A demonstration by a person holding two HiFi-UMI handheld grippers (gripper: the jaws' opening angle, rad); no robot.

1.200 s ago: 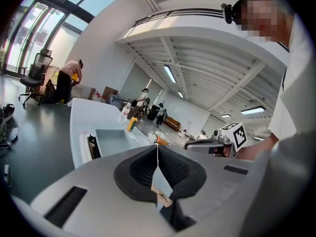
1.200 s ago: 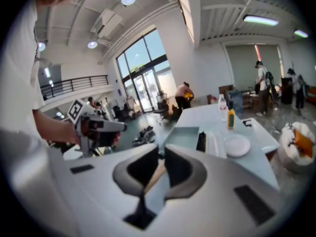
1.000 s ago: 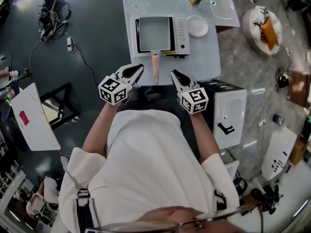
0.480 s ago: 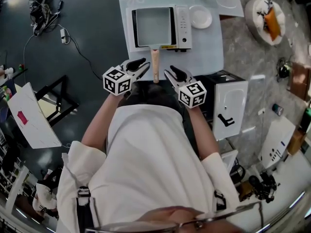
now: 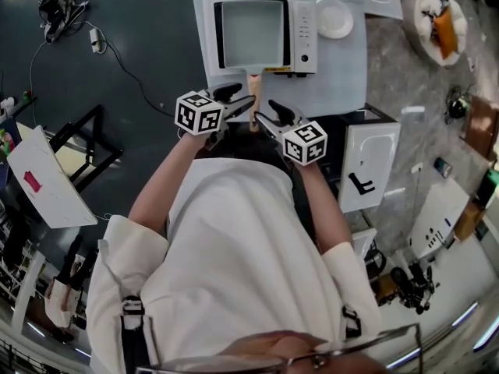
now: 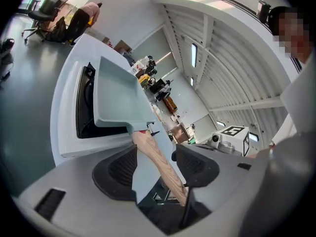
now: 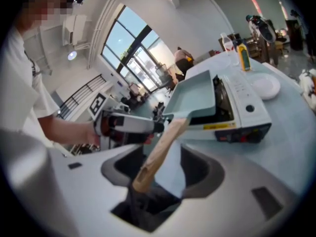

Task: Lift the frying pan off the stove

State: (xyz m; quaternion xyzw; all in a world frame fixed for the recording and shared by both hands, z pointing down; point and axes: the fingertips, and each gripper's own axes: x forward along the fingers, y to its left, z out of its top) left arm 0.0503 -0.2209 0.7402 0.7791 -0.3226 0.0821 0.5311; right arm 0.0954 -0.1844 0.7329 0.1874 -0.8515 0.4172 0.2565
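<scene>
A square pale grey-green frying pan [image 5: 251, 33] sits on a white portable stove [image 5: 304, 33], and its wooden handle [image 5: 253, 104] points toward me. My left gripper [image 5: 240, 104] is at the handle's left and my right gripper [image 5: 267, 118] at its right. In the left gripper view the handle [image 6: 158, 159] runs between the jaws of the left gripper [image 6: 157, 168], which are opening, with gaps to both pads. In the right gripper view the handle [image 7: 160, 144] likewise lies loose inside the right gripper [image 7: 159, 171], whose jaws are opening too. The pan [image 7: 195, 93] rests level on the stove [image 7: 244, 107].
The stove stands on a light blue table [image 5: 335, 84] with a white plate [image 5: 335, 18] at its right and a yellow bottle [image 7: 242, 56] farther back. A white cabinet [image 5: 366, 166] is at my right. Cables [image 5: 86, 29] and a black frame [image 5: 78, 142] lie on the floor at left.
Both grippers moved forward and inward around the pan's handle. Their jaws went from shut to apart. The pan has not moved on the stove.
</scene>
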